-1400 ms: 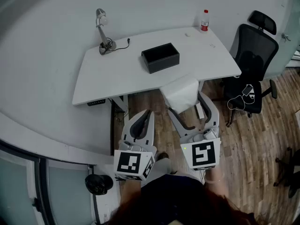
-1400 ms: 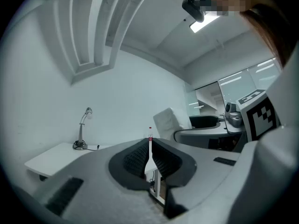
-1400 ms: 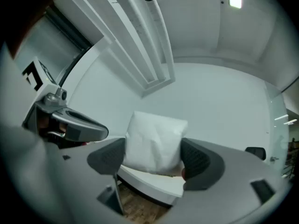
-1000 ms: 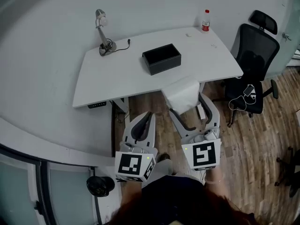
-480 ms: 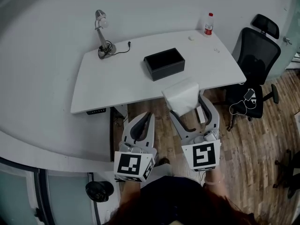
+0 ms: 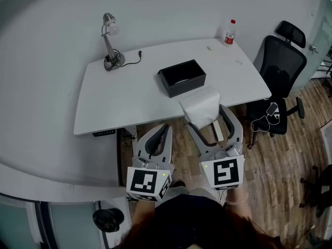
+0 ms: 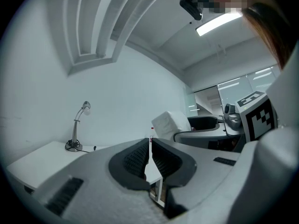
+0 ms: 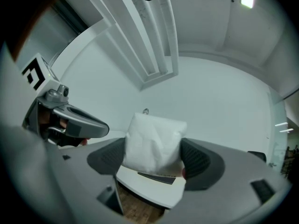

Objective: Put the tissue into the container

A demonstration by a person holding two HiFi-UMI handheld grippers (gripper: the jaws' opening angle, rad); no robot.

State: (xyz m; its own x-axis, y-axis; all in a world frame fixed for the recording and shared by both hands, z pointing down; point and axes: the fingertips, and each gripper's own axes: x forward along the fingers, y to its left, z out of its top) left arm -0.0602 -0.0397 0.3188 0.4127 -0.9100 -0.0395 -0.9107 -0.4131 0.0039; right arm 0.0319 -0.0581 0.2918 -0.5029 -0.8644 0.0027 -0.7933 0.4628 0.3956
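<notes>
Head view: looking steeply down on a white table (image 6: 129, 95) against a white wall, both grippers hanging low in front of its near edge, over wood floor (image 6: 282, 154).
Right gripper (image 6: 206, 116): clamping the tissue (image 6: 199, 104), jaws pressing on its two sides, held apart by its bulk.
Tissue: white soft pack, hanging in the air between the right gripper's jaws, overlapping the table's near edge in head view, just in front of the container (image 6: 184, 87).
Container: black open box sitting mid-table, mouth facing up, lying beyond the tissue.
Left gripper (image 6: 159, 130): jaws pressing together, gripping nothing, only a thin slit showing between the pads in left gripper view.
Right gripper view: tissue filling the middle between the pads, blocking most of the table; dark strip of the container peeking out beneath it.
Around: desk lamp (image 6: 109, 40) standing at the table's far left corner, cord (image 6: 136, 56) trailing beside it; bottle (image 6: 229, 32) with red cap standing at the far right corner; black office chair (image 6: 277, 69) standing off the table's right end, white cable (image 6: 264, 119) draping over its seat; dark round object (image 6: 106, 219) lying on the floor at lower left.
Writing: bottle label too small for reading; left marker cube (image 6: 147, 182) and right marker cube (image 6: 224, 172) showing black-and-white square patterns.
</notes>
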